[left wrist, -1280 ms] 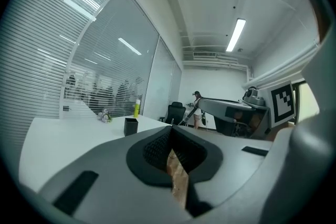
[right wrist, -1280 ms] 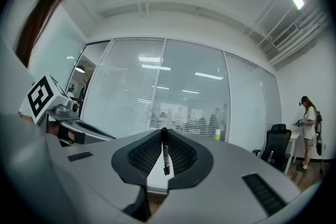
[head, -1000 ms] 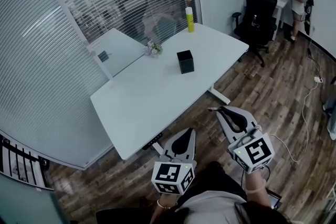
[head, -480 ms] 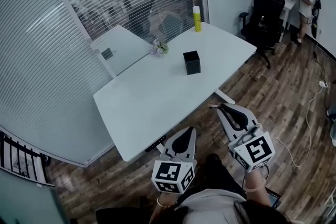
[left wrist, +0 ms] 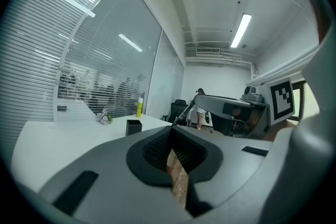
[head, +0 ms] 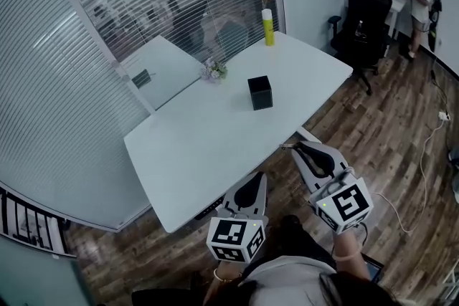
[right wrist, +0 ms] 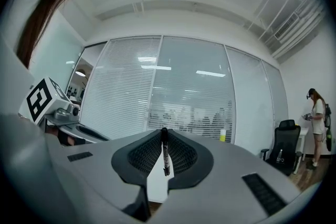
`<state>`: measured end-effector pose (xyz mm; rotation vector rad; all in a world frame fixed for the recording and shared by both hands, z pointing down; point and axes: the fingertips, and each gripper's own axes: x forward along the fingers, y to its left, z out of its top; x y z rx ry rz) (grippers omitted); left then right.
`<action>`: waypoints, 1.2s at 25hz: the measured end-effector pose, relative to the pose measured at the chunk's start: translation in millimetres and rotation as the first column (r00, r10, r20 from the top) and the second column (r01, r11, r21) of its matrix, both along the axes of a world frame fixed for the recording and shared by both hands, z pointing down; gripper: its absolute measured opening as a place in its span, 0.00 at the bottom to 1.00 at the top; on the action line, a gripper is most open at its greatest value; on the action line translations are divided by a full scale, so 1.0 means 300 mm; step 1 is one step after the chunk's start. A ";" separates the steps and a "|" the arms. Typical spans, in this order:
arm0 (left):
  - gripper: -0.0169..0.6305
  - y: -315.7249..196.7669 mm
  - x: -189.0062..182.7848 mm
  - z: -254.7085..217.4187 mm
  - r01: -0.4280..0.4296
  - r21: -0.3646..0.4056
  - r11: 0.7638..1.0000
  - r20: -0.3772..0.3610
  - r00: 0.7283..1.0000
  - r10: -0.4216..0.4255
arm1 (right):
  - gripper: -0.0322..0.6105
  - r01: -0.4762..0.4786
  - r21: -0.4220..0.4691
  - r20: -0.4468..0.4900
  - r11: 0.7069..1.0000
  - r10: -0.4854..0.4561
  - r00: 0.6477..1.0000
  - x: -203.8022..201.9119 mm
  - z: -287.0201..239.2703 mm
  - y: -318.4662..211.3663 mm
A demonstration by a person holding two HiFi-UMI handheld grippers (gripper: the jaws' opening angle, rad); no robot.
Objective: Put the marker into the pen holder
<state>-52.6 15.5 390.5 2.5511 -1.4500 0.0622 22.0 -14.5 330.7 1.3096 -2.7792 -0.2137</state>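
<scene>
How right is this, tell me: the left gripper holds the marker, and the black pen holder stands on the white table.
Wrong gripper: the right gripper holds the marker, as the right gripper view shows; the left gripper is shut, empty. The black pen holder does stand on the white table.

Two grippers: left gripper (head: pixel 255 178), right gripper (head: pixel 292 147). One marker (right wrist: pixel 165 151). One pen holder (head: pixel 259 92). One yellow bottle (head: pixel 267 26). One flower bunch (head: pixel 212 70). Two white surfaces (head: pixel 208 147). One black chair (head: pixel 363 14). One person (head: pixel 421 0), upper right.
</scene>
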 end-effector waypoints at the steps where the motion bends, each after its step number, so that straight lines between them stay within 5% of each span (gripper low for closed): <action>1: 0.05 -0.021 0.008 -0.002 0.000 0.000 1.000 0.001 1.000 0.000 | 0.14 0.003 -0.001 0.001 1.000 -0.003 1.000 0.006 -0.001 -0.020; 30: 0.05 -0.445 0.237 -0.034 0.070 0.021 0.997 0.047 0.996 -0.071 | 0.14 0.095 0.009 0.060 0.995 -0.096 0.994 0.200 -0.032 -0.451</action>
